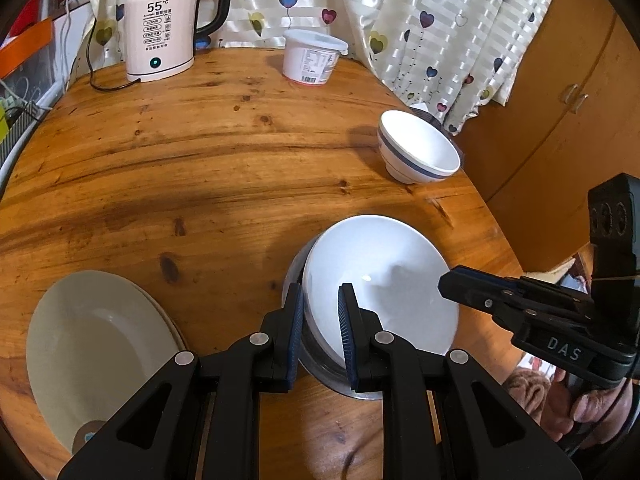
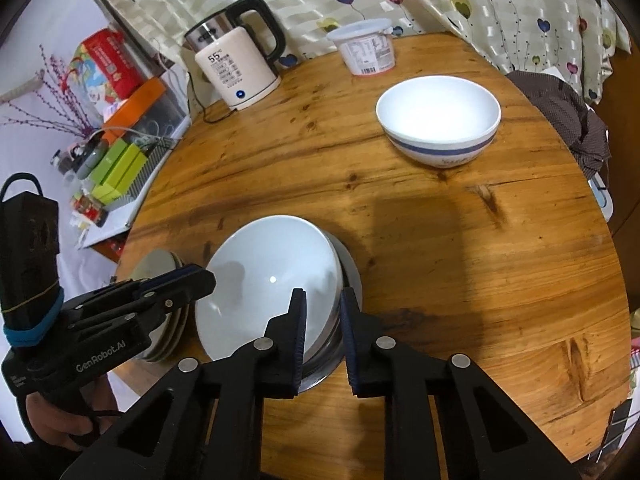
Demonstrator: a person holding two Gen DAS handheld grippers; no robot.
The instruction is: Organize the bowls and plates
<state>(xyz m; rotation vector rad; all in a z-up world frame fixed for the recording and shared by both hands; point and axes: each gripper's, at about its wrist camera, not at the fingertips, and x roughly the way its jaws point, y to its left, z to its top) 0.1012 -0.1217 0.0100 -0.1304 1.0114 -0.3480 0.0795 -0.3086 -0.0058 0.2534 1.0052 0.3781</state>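
Stacking is the step in hand: both tools, left (image 1: 319, 332) and right (image 2: 323, 336), are clamped narrow on opposite rims of the white bowl (image 1: 376, 280), tilted in a steel bowl (image 2: 348, 276) mid-desk (image 1: 220, 152). Next, I judge, level it; it looks glossy and slippery.

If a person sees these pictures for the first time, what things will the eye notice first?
First, the white bowl, tilted inside a metal bowl at the near edge of the wooden table, with the left gripper and right gripper clamped on opposite rims. Next, the blue-banded bowl standing alone further back, and the kettle showing 55 by the curtain.
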